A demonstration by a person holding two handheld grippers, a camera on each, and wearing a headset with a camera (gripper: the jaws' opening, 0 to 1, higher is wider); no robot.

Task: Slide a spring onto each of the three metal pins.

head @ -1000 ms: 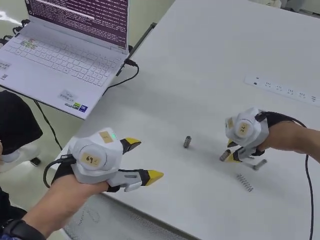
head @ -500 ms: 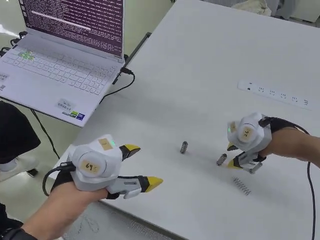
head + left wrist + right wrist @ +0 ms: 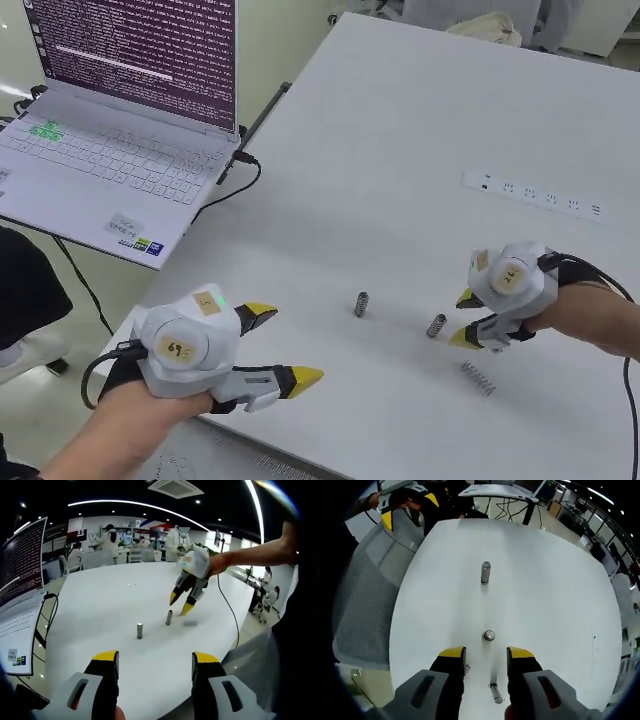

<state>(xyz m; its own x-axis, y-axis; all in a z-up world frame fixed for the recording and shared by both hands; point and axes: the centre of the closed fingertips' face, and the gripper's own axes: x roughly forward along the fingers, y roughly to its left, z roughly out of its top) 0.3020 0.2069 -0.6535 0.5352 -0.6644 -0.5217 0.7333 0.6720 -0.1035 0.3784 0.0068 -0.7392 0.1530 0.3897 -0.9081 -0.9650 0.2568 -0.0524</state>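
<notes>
- On the white table (image 3: 400,150), the right gripper (image 3: 463,318) hovers with its yellow-tipped jaws spread and nothing between the tips.
- Just ahead of those tips stands a pin (image 3: 489,635), seen end-on in the right gripper view and looking coiled from the head view, so a spring seems to sit on it.
- Farther ahead, well apart from the gripper, a sprung pin (image 3: 485,572) stands upright.
- A bare pin (image 3: 495,692) lies flat on the table below and between the right gripper's jaws, untouched by them.
- A loose spring (image 3: 478,377) lies flat just beside the right gripper, on the person's side.
- The left gripper (image 3: 283,345) hangs at the near table edge, jaws wide apart and empty, well apart from both standing pins.
- A round sticker (image 3: 180,349) on the left gripper reads "69" plus a mark too small to tell.
- Screen text on the laptop (image 3: 110,130) is too small to read, and a power strip (image 3: 535,193) lies farther back.
- One second ago the right gripper's tips were at the nearer pin. Now that pin stands clear of them.
- The left gripper has kept its spread pose.
</notes>
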